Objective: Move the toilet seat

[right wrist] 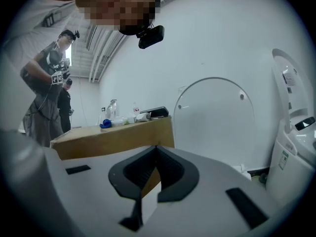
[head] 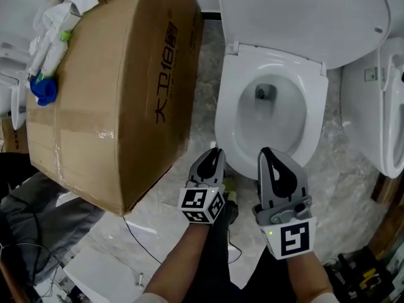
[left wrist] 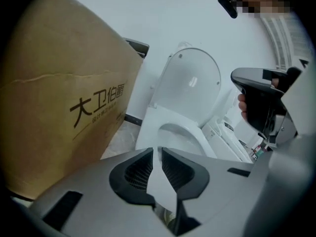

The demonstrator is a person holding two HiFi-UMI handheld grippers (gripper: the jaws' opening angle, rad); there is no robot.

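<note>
Here the seat (head: pixel 314 93) lies down just ahead of both grippers, lid (head: pixel 297 11) raised beyond. The left gripper (head: pixel 214 151) stands slightly parted and empty; the right gripper (head: pixel 265 151) is pressed together. Best hook under the seat's near edge and lift slowly. The box (head: pixel 120 93) to their left reads 大卫伯爵.

left: cardboard box (head: pixel 107 93) crowds toilet (head: pixel 315 100) | front: rim clear | right: second toilet (head: pixel 369 106) near

The cardboard box (left wrist: pixel 54 83) bore large black Chinese characters, 大卫伯爵, on its side, with a smaller printed line beneath them too fine to read. A small sticker (head: pixel 370 74) on the neighbouring toilet (head: pixel 363 122) was illegible.
</note>
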